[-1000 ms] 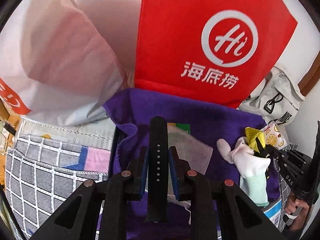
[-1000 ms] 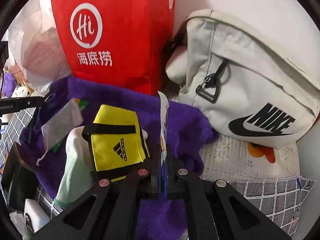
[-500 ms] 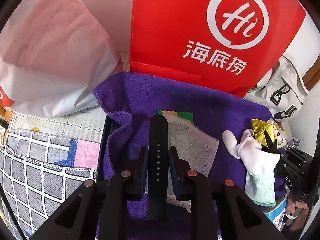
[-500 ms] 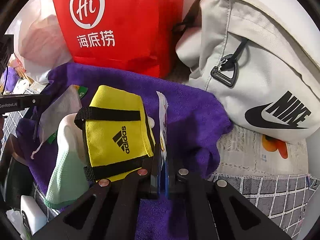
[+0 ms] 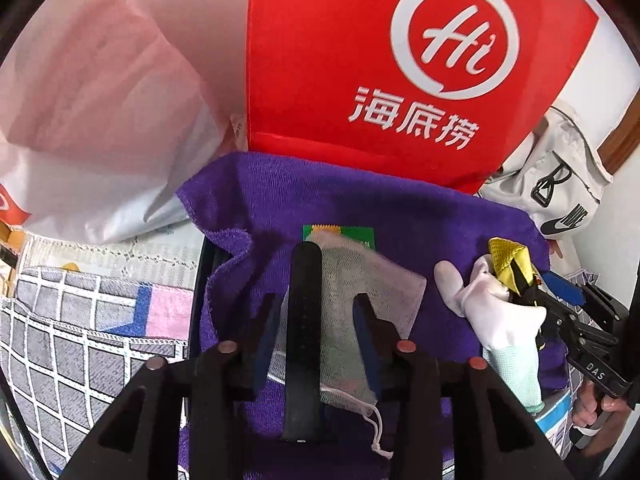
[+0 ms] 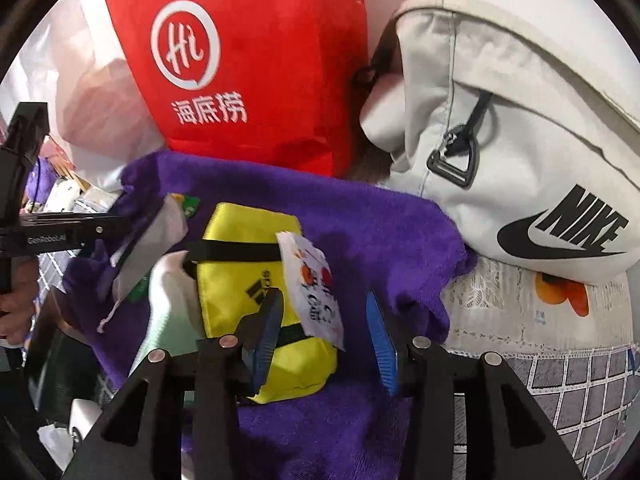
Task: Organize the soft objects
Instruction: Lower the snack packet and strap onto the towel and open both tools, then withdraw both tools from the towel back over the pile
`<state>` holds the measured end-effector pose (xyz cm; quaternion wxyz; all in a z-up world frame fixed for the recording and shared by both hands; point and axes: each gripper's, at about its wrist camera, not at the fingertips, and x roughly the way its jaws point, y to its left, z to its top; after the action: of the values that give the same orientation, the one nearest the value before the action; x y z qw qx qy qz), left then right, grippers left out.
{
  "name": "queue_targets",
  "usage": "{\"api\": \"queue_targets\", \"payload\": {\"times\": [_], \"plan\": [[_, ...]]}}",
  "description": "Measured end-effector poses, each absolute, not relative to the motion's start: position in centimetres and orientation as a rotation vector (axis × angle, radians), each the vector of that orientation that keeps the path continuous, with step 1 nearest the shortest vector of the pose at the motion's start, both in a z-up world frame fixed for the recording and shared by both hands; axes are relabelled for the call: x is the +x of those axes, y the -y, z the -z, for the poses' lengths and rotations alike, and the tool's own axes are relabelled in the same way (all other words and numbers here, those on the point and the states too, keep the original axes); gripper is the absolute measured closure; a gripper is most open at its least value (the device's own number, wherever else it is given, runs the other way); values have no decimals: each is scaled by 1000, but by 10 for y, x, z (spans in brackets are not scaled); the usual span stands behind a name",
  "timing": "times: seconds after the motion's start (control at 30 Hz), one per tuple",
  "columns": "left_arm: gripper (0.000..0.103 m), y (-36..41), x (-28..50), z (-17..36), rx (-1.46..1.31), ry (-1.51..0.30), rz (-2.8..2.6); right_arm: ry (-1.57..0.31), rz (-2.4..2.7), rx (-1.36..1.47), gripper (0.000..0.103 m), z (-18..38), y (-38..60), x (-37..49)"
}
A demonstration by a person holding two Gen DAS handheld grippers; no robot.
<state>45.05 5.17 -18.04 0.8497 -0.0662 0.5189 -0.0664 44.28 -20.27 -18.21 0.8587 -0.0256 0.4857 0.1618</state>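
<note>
Left gripper (image 5: 316,328): jaws opening, pads standing clear on either side of a black strap (image 5: 305,336) that lies lengthwise between them; nothing is pressed. The strap rests partly on a grey mesh drawstring pouch (image 5: 360,304), which extends under the right-hand pad. Both lie on the purple towel (image 5: 360,208). Beyond the pouch, a green packet (image 5: 360,234) shows at its far edge. To the right of the jaws, a white glove (image 5: 496,312) with a mint cuff lies near the towel's right edge. The towel's left edge is folded over, just left of the jaws.

Right gripper (image 6: 324,332): jaws opening, a small printed sachet (image 6: 316,284) loose between the pads, touching neither pad. A yellow pouch (image 6: 248,280) lies under and beyond the left-hand pad. Bare towel lies right of the jaws up to its rumpled edge.

Far limit: a red bag (image 5: 360,60) stands along the towel's far edge, flanked by a white plastic bag (image 5: 100,120) on the left and a white Nike bag (image 6: 520,140) on the right; the latter overhangs the towel's right corner.
</note>
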Motion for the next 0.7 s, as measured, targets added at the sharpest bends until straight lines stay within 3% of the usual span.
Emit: {"api": "queue_targets", "payload": {"times": [0.07, 0.13, 0.7], "plan": [[60, -50, 446, 173, -125, -1078, 129, -1009, -345, -52, 55, 177, 200, 442], [60, -48, 441, 166, -105, -1058, 119, -1002, -349, -43, 44, 170, 201, 439], [60, -59, 350, 90, -111, -902, 82, -903, -315, 20, 42, 112, 192, 361]]}}
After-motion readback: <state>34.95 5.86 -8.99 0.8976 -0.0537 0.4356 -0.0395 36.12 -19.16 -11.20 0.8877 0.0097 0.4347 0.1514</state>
